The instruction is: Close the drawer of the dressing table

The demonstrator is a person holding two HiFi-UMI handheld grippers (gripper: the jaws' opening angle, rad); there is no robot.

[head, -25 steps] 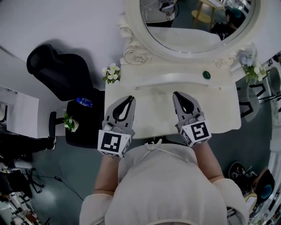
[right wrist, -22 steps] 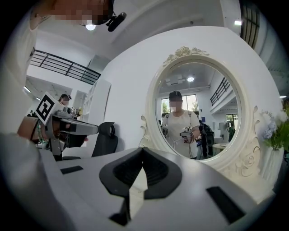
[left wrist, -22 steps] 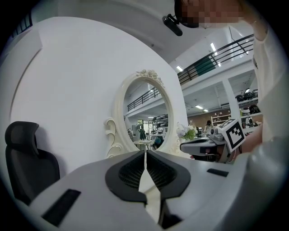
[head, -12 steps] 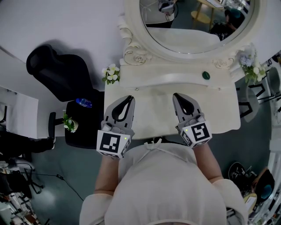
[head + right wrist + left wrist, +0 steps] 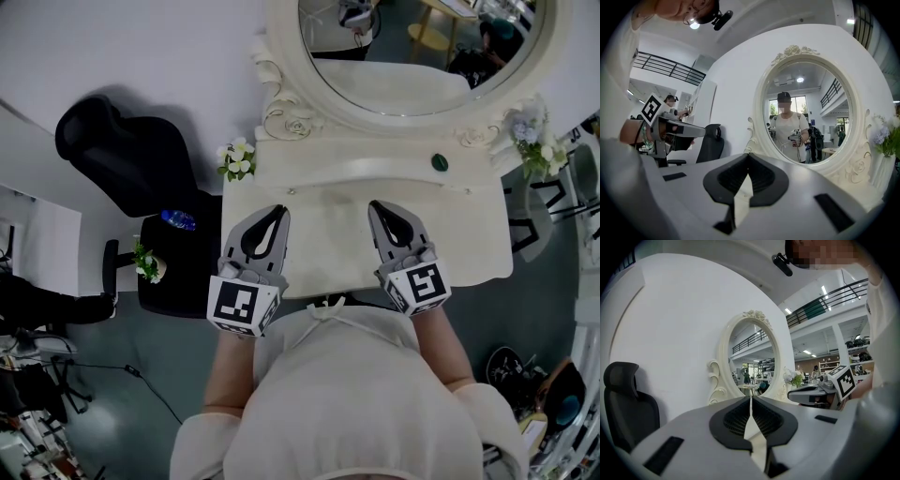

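Note:
The white dressing table [image 5: 469, 234] stands below me with its oval mirror [image 5: 422, 47] at the back. Its drawer shows in no view; the tabletop and my body cover the front. My left gripper [image 5: 280, 209] hovers level over the left half of the tabletop, shut on nothing, with its tips meeting [image 5: 750, 398]. My right gripper [image 5: 374, 202] hovers over the right half, also shut and empty [image 5: 749, 154]. Both point at the mirror [image 5: 806, 112], side by side and apart.
A small green object [image 5: 441, 160] lies on the raised shelf under the mirror. Flower sprigs sit at the table's left corner [image 5: 238, 157] and right corner [image 5: 534, 141]. A black chair [image 5: 131, 159] stands left of the table, with a water bottle [image 5: 178, 218] on its seat.

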